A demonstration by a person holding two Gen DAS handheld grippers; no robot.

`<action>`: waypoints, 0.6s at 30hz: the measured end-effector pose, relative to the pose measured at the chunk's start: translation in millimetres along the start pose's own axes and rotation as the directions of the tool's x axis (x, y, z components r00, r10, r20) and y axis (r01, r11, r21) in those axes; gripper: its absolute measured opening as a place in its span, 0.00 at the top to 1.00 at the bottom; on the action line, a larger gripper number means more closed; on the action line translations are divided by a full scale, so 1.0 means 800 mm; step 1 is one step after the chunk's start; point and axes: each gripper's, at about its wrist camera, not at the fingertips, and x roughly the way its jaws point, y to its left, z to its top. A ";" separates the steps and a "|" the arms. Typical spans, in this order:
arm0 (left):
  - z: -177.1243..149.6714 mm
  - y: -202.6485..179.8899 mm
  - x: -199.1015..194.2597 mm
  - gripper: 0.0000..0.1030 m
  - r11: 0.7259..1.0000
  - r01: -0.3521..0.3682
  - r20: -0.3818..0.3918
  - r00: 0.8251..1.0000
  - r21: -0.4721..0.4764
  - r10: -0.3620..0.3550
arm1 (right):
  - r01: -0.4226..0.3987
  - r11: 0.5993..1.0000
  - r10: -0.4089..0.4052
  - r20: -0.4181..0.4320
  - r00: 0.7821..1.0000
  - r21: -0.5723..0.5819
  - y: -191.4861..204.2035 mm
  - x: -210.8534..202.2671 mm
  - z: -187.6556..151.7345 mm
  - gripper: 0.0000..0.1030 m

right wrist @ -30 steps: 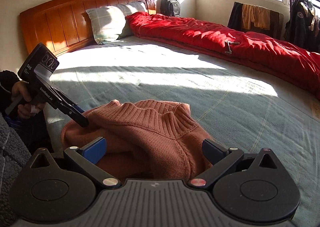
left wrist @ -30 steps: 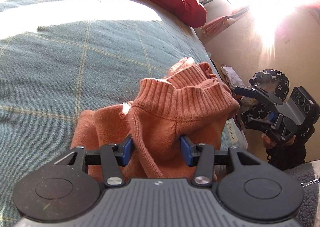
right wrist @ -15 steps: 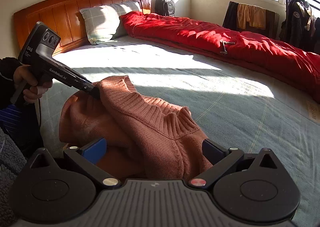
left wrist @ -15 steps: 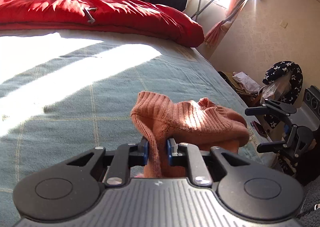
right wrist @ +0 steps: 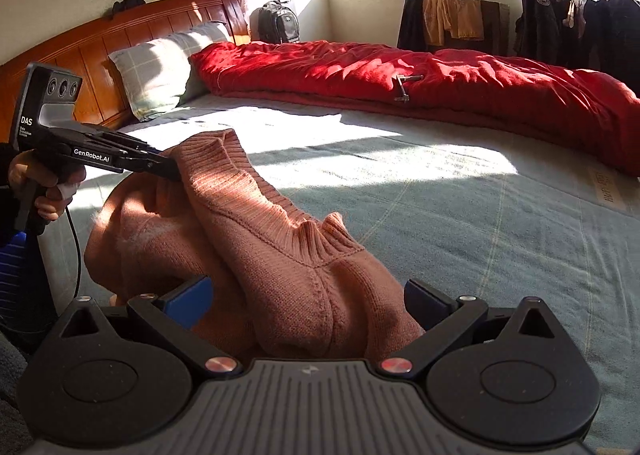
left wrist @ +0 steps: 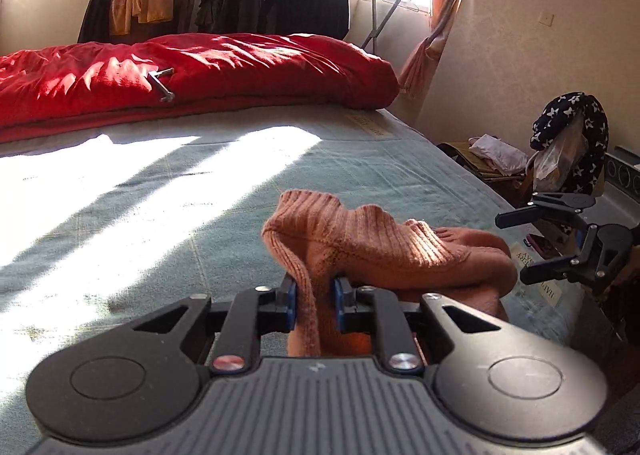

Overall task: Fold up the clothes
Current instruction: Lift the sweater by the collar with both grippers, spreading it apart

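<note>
Left hand-held gripper [left wrist: 315, 305] has just closed on the ribbed edge of the sweater [left wrist: 384, 251] and lifted it — a first hold for spreading. Right hand-held gripper [right wrist: 308, 305] stands wide, unclamped. Sweater lies crumpled at the bed [right wrist: 460, 215] edge — long axis unclear, running roughly between the grippers.

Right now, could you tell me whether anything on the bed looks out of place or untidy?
Yes: the salmon-pink ribbed knit sweater lies bunched in a heap near the bed's edge, not spread flat. The left claw pinches one ribbed fold, lifting it; the right claw stands open around the heap. A small metal tool lies on the red quilt.
</note>
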 end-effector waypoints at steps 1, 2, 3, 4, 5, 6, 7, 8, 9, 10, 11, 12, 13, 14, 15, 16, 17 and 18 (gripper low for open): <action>-0.005 0.000 -0.002 0.85 1.000 -0.007 -0.006 1.000 0.002 0.007 | -0.008 1.000 0.008 0.005 1.000 0.008 -0.003 0.000 0.003 0.00; -0.010 0.001 -0.003 0.85 1.000 -0.012 -0.011 1.000 -0.006 0.012 | -0.019 1.000 0.019 0.008 1.000 0.018 -0.006 0.001 0.006 0.00; -0.015 0.001 -0.004 0.85 1.000 -0.016 -0.017 1.000 -0.018 0.015 | -0.035 0.999 0.035 0.005 0.999 0.031 -0.009 0.004 0.009 0.00; -0.020 0.002 -0.004 0.85 0.999 -0.017 -0.024 1.000 -0.032 0.017 | -0.054 0.998 0.054 -0.001 0.999 0.045 -0.012 0.009 0.010 0.00; -0.026 0.002 -0.004 0.85 0.999 -0.019 -0.031 0.999 -0.046 0.018 | -0.071 0.996 0.072 -0.012 0.997 0.058 -0.015 0.016 0.011 0.00; -0.031 0.003 -0.004 0.85 0.998 -0.021 -0.038 0.999 -0.060 0.019 | -0.085 0.994 0.087 -0.026 0.996 0.066 -0.016 0.024 0.011 0.00; -0.037 0.003 -0.004 0.85 0.997 -0.023 -0.044 0.999 -0.074 0.020 | -0.097 0.993 0.101 -0.043 0.994 0.071 -0.017 0.032 0.008 0.00; -0.044 0.003 -0.003 0.85 0.996 -0.025 -0.057 0.998 -0.090 0.020 | -0.111 0.991 0.116 -0.064 0.991 0.074 -0.017 0.040 0.005 0.00; -0.052 0.002 -0.002 0.85 0.994 -0.028 -0.073 0.997 -0.105 0.021 | -0.126 0.989 0.132 -0.080 0.988 0.075 -0.017 0.047 0.000 0.00; -0.061 0.001 -0.001 0.85 0.992 -0.033 -0.089 0.996 -0.121 0.022 | -0.143 0.987 0.150 -0.090 0.985 0.074 -0.016 0.050 -0.006 0.00; -0.072 -0.001 0.001 0.84 0.989 -0.036 -0.106 0.994 -0.140 0.021 | -0.161 0.984 0.168 -0.100 0.981 0.073 -0.015 0.054 -0.012 0.00; -0.081 -0.003 0.001 0.84 0.988 -0.036 -0.115 0.993 -0.153 0.018 | -0.179 0.981 0.186 -0.112 0.976 0.072 -0.014 0.057 -0.018 0.00; -0.087 -0.005 0.001 0.84 0.986 -0.034 -0.118 0.993 -0.161 0.015 | -0.198 0.978 0.205 -0.127 0.970 0.071 -0.014 0.060 -0.025 0.00; -0.092 -0.008 0.000 0.84 0.986 -0.034 -0.118 0.993 -0.164 0.014 | -0.210 0.976 0.217 -0.147 0.965 0.064 -0.014 0.062 -0.031 0.00; -0.094 -0.010 -0.001 0.84 0.986 -0.035 -0.113 0.993 -0.162 0.017 | -0.212 0.976 0.217 -0.163 0.962 0.046 -0.013 0.065 -0.038 0.00; -0.096 -0.013 -0.002 0.84 0.986 -0.036 -0.109 0.994 -0.161 0.019 | -0.218 0.976 0.219 -0.158 0.963 0.023 -0.012 0.064 -0.043 0.00; -0.096 -0.015 -0.002 0.84 0.986 -0.038 -0.106 0.994 -0.161 0.021 | -0.228 0.974 0.226 -0.148 0.963 0.001 -0.012 0.061 -0.048 0.00; -0.096 -0.015 -0.003 0.84 0.986 -0.040 -0.104 0.994 -0.164 0.023 | -0.236 0.972 0.232 -0.151 0.961 -0.007 -0.013 0.060 -0.049 0.00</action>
